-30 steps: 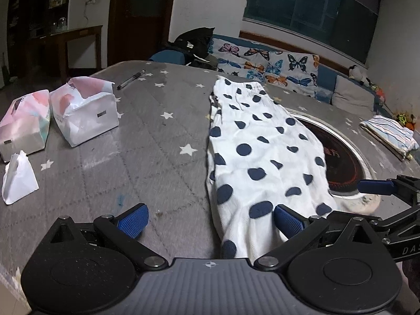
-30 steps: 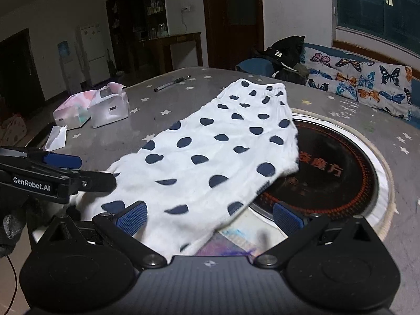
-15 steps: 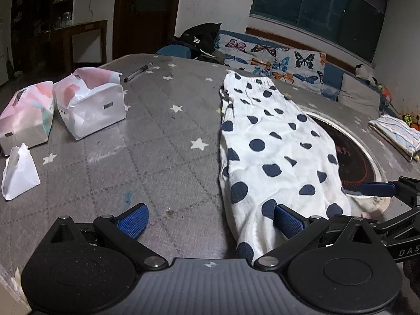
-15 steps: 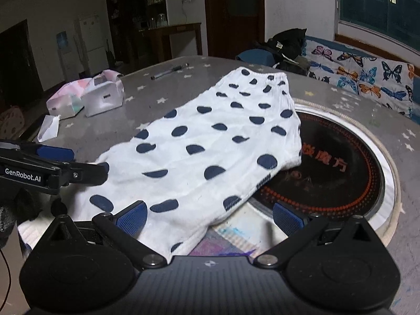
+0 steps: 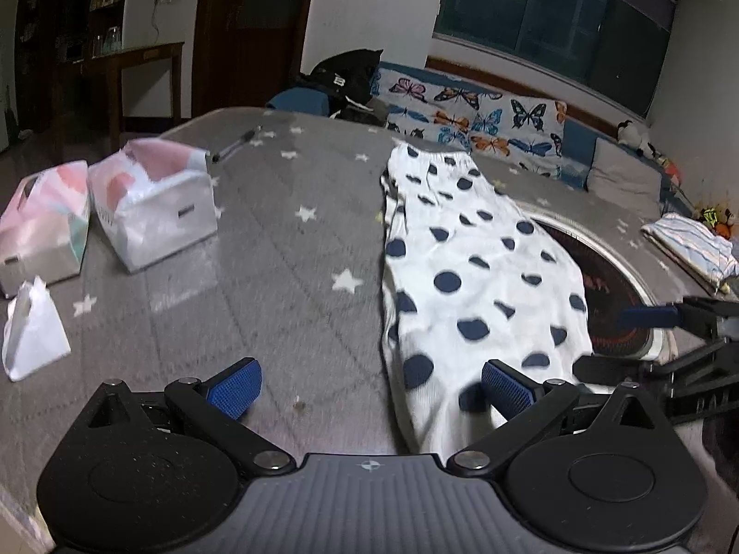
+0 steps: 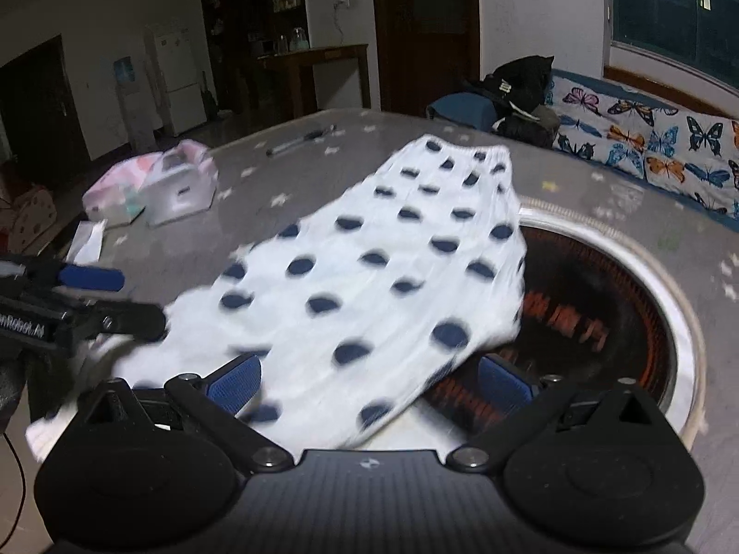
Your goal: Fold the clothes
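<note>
The dotted garment (image 5: 466, 277) lay flat and long on the bench (image 5: 277, 249), its gathered waist at the far end and its hem at the near edge. On the right its side hung over a round dark inset (image 6: 600, 304) in the bench top.

The step in hand seemed to be the reach for the near hem, before any fold was made. The left gripper (image 5: 367, 385) hovered low over the near left part of the cloth; its jaws stood wide apart, the right pad (image 5: 505, 392) above the hem and the left pad (image 5: 233, 385) over bare bench. The right gripper (image 6: 367, 381) was on the near right side, jaws also wide apart and holding nothing, with the cloth edge between them. Both pointed forward along the garment, side by side, each visible at the edge of the other's view. The right wrist view was blurred, so whether the pads touched the cloth I could not tell.

The next move probably called for lowering both grippers, pinching the two near corners, then carrying the hem evenly toward the waist.

At the far left stood two tissue packs (image 5: 152, 212), with a loose tissue (image 5: 32, 330) nearer and a pen (image 5: 235, 143) beyond. A folded striped cloth (image 5: 688, 247) lay at the far right.
</note>
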Available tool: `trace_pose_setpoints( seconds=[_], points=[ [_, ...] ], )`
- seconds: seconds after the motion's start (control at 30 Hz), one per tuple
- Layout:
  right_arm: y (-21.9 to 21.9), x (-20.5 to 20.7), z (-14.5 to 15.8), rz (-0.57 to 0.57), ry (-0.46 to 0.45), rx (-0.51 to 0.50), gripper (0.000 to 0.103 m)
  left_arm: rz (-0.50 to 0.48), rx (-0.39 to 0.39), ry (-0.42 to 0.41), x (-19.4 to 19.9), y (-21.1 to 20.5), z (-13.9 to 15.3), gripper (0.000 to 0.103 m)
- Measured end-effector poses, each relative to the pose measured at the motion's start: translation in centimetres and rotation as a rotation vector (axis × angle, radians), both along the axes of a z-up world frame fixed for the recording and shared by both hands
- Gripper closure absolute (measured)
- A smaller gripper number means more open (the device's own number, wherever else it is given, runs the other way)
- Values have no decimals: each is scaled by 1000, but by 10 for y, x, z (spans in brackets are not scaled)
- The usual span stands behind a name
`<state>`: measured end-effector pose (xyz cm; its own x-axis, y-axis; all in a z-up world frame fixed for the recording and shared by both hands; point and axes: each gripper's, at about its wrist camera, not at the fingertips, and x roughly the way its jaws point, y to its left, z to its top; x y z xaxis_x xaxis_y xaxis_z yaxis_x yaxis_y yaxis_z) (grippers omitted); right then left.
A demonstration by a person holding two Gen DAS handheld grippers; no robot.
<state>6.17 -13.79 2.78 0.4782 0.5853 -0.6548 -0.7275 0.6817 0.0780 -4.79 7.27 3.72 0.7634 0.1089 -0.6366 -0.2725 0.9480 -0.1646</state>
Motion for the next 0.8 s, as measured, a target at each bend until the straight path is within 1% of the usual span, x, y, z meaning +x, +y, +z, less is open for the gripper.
trace_pose_setpoints(
  seconds=[0.13,0.2,0.27,0.37,0.53,0.6,0.67,0.8],
  points=[
    [5,34,9,-14,7,13,7,-4,-6,9,13,3,-1,0],
    [9,59,11,-28,32,32,10,-11,-8,19,20,4,-2,0],
    [15,82,13,-33,52,46,14,-20,-9,29,26,5,-4,0],
    [25,115,13,-50,48,41,16,-28,-17,44,32,6,-7,0],
    [47,168,10,-37,58,26,22,-26,-32,65,37,10,-10,0],
    [55,187,8,-33,58,20,23,-26,-37,72,39,11,-11,0],
    [62,206,4,-45,74,24,28,-25,-44,80,41,13,-12,0],
    [74,238,-3,-65,80,24,28,-30,-49,91,44,14,-13,0]
  ],
)
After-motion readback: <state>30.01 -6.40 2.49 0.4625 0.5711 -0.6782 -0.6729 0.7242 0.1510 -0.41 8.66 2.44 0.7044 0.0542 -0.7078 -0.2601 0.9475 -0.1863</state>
